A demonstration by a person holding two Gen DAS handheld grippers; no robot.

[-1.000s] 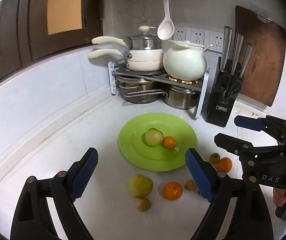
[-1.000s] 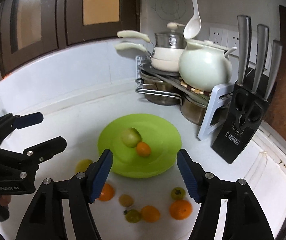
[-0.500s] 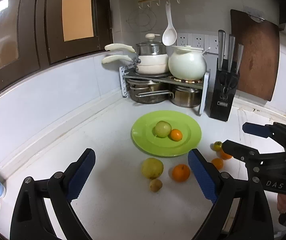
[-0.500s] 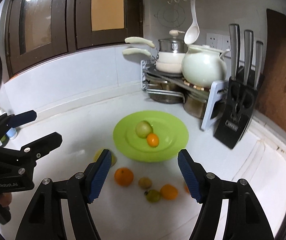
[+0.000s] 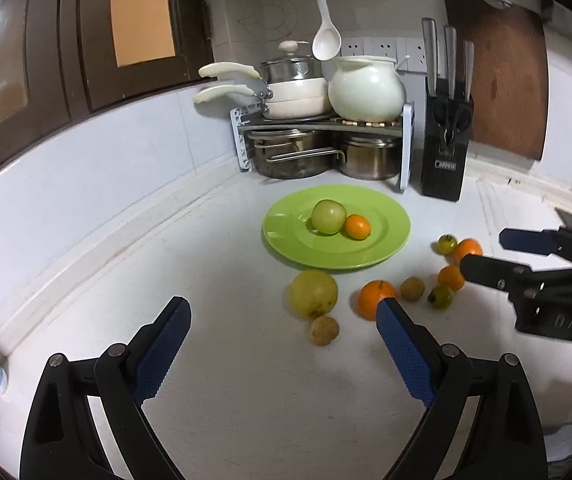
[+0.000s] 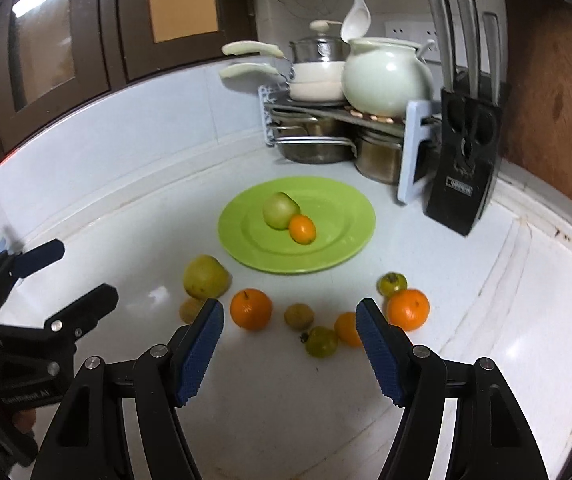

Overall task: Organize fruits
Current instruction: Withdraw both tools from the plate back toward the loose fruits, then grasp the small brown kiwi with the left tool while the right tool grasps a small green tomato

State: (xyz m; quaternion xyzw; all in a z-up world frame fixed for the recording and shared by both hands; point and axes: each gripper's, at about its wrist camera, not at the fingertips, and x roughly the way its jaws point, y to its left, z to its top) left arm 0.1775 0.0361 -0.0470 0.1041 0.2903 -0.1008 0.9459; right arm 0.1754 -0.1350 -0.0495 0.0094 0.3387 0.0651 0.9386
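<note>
Partly hidden: small orange (image 6: 346, 328) behind right gripper (image 6: 290, 320) | jaws apart

Two fruits (image 5: 340, 221) on green plate (image 5: 390, 246), others (image 5: 378, 299) scattered beside

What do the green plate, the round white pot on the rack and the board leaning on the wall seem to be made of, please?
The green plate looks like glossy plastic or melamine: uniform bright colour with soft highlights. The round white pot seems to be glazed ceramic, smooth with broad reflections. The board looks like wood with a matte finish: brown with darker blotches.
</note>
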